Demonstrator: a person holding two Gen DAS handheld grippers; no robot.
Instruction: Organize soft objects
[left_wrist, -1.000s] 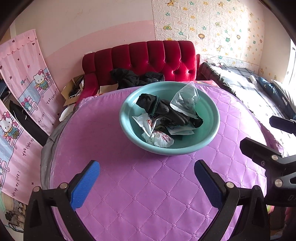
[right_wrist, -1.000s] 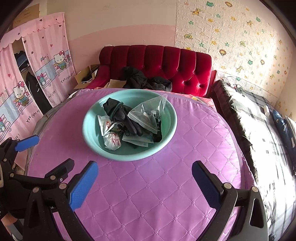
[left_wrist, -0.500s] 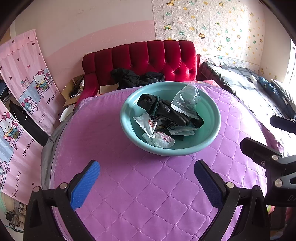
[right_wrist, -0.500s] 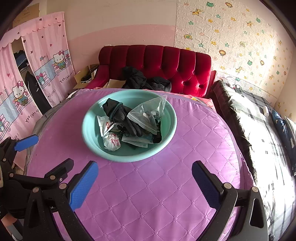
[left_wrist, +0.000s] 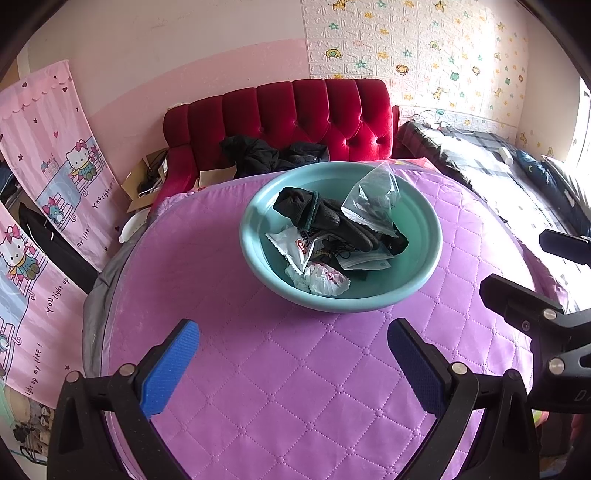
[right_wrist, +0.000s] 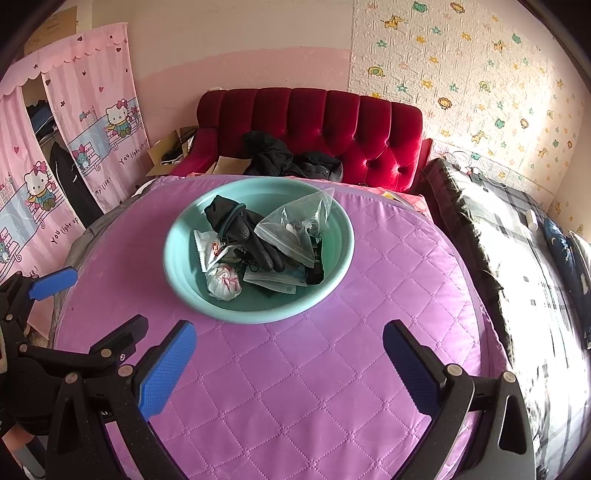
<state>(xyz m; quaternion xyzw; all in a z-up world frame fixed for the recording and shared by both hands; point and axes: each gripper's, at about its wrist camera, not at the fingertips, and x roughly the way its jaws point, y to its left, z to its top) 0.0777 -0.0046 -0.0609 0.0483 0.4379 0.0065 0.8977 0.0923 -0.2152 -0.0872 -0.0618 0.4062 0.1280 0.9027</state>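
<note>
2 grippers spread wide above the quilted purple table; teal basin of soft items ahead of both.

The left gripper (left_wrist: 291, 363) hovers over the purple quilted cover (left_wrist: 280, 398) with its 2 blue pads far apart and nothing between them. The right gripper (right_wrist: 288, 363) is likewise spread and empty, just beside the left one. The teal basin (left_wrist: 424, 280) sits on the cover ahead of both sets of fingers, apart from them. Inside it: a black glove (left_wrist: 325, 218) lying across the middle, a clear zip bag (left_wrist: 373, 199) leaning at the far right side, a white snack wrapper (left_wrist: 295, 249) at the left, a crumpled white-and-pink wad (left_wrist: 325, 280) at the near rim, and a flat pale packet (right_wrist: 273, 280) under the glove. Beyond the basin stands a red tufted sofa (left_wrist: 314, 114).
</note>
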